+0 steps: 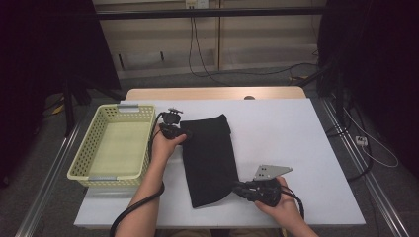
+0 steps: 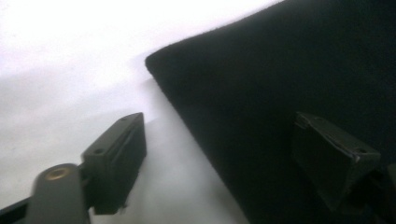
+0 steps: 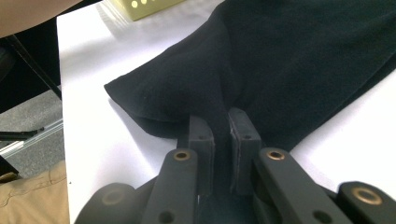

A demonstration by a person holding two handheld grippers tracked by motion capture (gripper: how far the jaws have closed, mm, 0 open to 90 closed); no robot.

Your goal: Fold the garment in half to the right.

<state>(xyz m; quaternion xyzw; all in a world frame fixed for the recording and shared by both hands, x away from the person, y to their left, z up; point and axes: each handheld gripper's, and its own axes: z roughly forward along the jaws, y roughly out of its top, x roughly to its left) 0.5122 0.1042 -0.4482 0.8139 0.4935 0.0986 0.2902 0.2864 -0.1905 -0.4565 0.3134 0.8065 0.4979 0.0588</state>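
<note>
The black cloth (image 1: pixel 210 158) lies flat near the middle of the tabletop (image 1: pixel 296 138), running from its far half toward the near edge. My right gripper (image 1: pixel 236 189) pinches the cloth's near right corner, jaws pressed tight on a fold. My left gripper (image 1: pixel 187 134) sits at the cloth's far left edge, jaws spread astride it, not gripping. The yellow basket (image 1: pixel 116 148) stands at the tabletop's left edge.

The black cloth (image 1: pixel 209 158) looks soft, matt and slightly fuzzy, the white surface (image 1: pixel 291 138) smooth, and the pale yellow basket (image 1: pixel 85 153) perforated plastic.
</note>
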